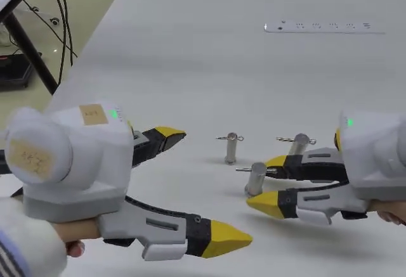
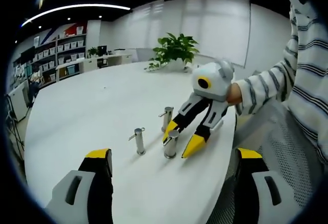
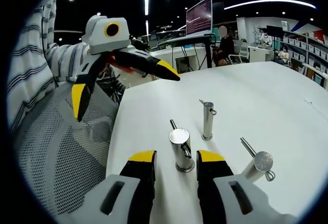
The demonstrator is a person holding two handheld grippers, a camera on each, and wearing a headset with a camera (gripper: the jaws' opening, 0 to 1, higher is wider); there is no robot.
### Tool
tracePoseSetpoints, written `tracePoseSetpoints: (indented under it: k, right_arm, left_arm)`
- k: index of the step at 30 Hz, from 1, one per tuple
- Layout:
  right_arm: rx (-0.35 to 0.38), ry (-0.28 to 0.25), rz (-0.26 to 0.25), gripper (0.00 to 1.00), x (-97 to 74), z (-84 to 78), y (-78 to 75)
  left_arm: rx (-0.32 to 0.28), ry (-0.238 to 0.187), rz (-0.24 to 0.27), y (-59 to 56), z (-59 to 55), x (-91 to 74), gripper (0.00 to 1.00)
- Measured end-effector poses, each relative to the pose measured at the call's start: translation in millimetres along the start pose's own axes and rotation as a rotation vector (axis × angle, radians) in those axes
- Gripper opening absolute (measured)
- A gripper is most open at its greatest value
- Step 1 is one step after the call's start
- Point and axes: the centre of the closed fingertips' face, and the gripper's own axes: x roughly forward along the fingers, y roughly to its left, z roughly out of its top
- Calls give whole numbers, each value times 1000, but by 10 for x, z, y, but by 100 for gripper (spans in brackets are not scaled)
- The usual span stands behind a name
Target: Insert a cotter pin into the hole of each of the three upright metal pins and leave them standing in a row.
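Jaws of the right gripper (image 3: pixel 177 158) stand narrowly parted around the nearest pin (image 3: pixel 182 149), close to the bench (image 1: pixel 190 49) edge; whether they touch it I cannot tell. The left gripper (image 1: pixel 212 187) jaws gape wide, empty. A second pin (image 1: pixel 231 148) and third pin (image 1: pixel 299 142) stand behind, each with a cotter pin (image 1: pixel 223 138) through it. A power strip (image 1: pixel 323 27) lies toward the far edge.

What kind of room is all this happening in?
Probably an open-plan office or lab: a large white table, a potted plant, shelves of storage boxes along the wall, and a screen over a desk behind.
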Motion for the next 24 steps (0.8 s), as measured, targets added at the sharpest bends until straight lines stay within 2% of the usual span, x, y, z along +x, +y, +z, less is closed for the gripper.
tracePoseSetpoints:
  k: [2, 7, 17, 21, 24]
  right_arm:
    - [9, -15, 4, 26, 31, 6, 6]
    - [9, -40, 18, 23, 96, 34, 42]
    - [4, -39, -7, 11, 106, 30, -54]
    - [-14, -42, -7, 11, 106, 30, -48]
    - [-51, -40, -7, 10, 106, 31, -42]
  left_arm:
    - [-6, -11, 13, 6, 3, -17, 99]
    - [-12, 5, 32, 18, -64, -36, 99]
    - [-17, 14, 71, 72, -128, -80, 99]
    - [-13, 15, 76, 74, -139, -83, 99]
    - [-5, 43, 72, 69, -208, -78, 99]
